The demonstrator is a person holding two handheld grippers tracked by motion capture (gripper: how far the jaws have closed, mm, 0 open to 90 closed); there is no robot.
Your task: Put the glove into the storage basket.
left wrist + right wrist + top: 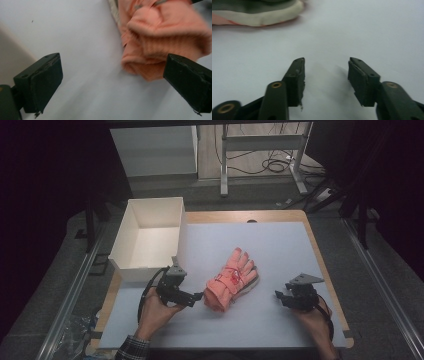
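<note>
We see a table [280,320] with a white box [150,237] at its back left corner. An orange glove [230,280] lies mid-table. Our left gripper [198,297], jaws wide, nears its cuff; our right gripper [279,296] rests apart, jaws moderately spread.

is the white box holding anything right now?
No, in the high view the white box shows a bare floor, and the pink glove lies on the table beside it.
</note>
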